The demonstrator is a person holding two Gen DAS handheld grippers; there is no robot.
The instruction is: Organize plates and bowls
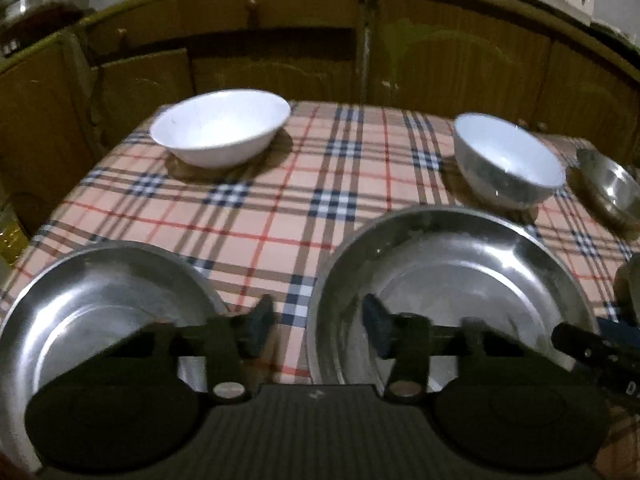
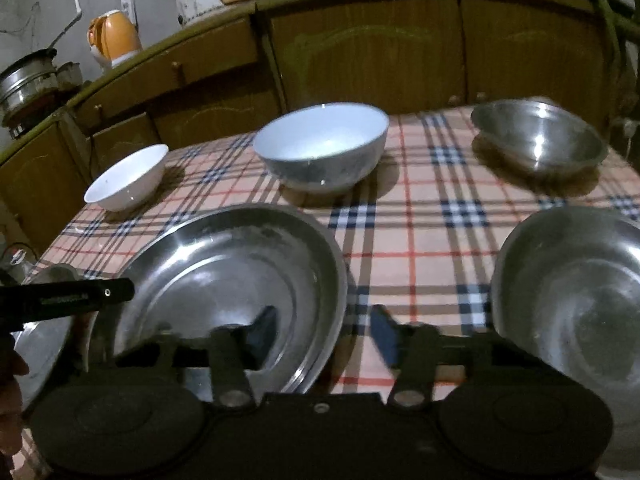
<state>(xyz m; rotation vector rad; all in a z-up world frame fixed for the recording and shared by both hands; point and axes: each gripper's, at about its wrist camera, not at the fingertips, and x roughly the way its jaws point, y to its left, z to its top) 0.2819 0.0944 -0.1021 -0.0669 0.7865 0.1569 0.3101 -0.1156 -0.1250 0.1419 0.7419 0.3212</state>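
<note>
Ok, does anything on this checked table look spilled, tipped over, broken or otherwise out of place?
Nothing stands out. The two white bowls, the steel bowl and the steel plates all sit upright and apart on the checked cloth, with no visible spill. The frames are blurred, so fine cracks could not be seen.

No text, label or number is clear enough to read.

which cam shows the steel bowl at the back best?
Right wrist view: the steel bowl shows whole, rim and inside, at the far right of the checked tablecloth. The left wrist view catches only part of it at the right edge.
</note>
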